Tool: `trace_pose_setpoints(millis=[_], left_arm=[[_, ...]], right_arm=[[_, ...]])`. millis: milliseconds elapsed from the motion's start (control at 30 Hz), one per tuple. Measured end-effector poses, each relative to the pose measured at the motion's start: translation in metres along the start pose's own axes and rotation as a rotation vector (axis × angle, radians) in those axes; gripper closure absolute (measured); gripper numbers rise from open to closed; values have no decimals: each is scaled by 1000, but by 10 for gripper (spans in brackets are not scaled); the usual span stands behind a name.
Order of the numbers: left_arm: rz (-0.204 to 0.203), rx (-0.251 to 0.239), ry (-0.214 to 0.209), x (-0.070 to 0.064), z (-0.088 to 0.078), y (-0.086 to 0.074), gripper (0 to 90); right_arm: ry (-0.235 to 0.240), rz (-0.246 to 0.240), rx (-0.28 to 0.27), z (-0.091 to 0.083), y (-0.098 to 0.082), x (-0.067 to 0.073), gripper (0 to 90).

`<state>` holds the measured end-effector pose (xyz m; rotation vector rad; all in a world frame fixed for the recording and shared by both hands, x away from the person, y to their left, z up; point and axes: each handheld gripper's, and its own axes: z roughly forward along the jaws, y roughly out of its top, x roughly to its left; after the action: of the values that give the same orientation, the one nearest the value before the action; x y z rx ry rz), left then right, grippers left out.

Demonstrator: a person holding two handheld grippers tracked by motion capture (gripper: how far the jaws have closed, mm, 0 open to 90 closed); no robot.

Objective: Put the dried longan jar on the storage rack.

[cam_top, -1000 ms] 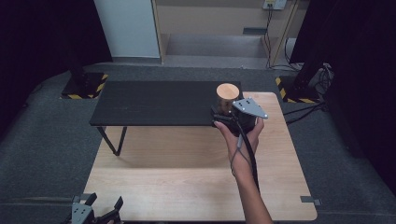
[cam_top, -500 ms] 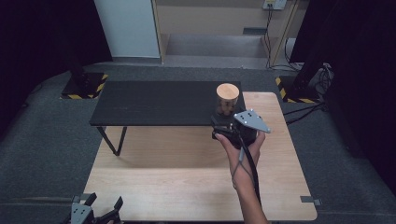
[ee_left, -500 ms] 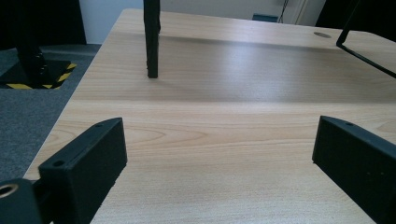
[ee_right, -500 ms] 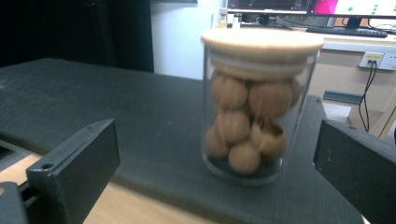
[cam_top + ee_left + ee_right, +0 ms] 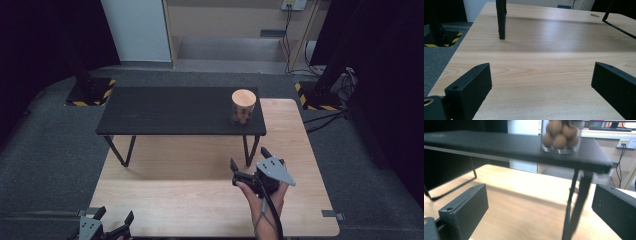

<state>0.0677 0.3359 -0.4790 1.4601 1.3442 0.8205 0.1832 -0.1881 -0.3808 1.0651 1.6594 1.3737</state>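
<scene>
Jar (image 5: 243, 106) of brown balls, wooden lid on, stood upright at right end of black shelf (image 5: 170, 110). Right gripper (image 5: 248, 167) hovered over wooden table (image 5: 200, 200), well short of jar, jaws wide, empty. Left gripper (image 5: 114, 221) at near left edge, jaws wide, empty.

My right gripper (image 5: 248, 161) sits in my right hand (image 5: 261, 194), forearm stretched forward, jaws spread wide with nothing between them. My left gripper (image 5: 114, 218) hangs low and well off to its left, jaws likewise parted and empty.
</scene>
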Motion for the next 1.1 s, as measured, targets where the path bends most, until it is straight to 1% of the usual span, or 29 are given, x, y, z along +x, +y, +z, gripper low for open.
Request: trace_pose_setpoints(millis=[133,200,267,467,567,700,900,1100], left_arm=[[5,2,-2,0,2,1,17],[5,3,-2,0,3,2,17],[8,4,0,0,4,2,17],[15,5,0,0,7,5,17],[18,2,7,1,7,6,17],[24,-1,19,3,9,9,17],[43,-7,34,5,12,15,16],[73,-20,60,10,13,21,17]], right_arm=[[-13,6,3,-16,-23,-1,10],[-24,11,8,-24,-33,-2,10],[-40,20,1,-32,-43,-3,9],[-79,27,-6,-51,-67,-6,12],[-106,20,-17,-61,-78,-5,13],[-133,47,-39,-73,-94,-6,13],[-152,37,-38,-86,-109,-5,12],[-174,57,-45,-97,-120,-4,13]])
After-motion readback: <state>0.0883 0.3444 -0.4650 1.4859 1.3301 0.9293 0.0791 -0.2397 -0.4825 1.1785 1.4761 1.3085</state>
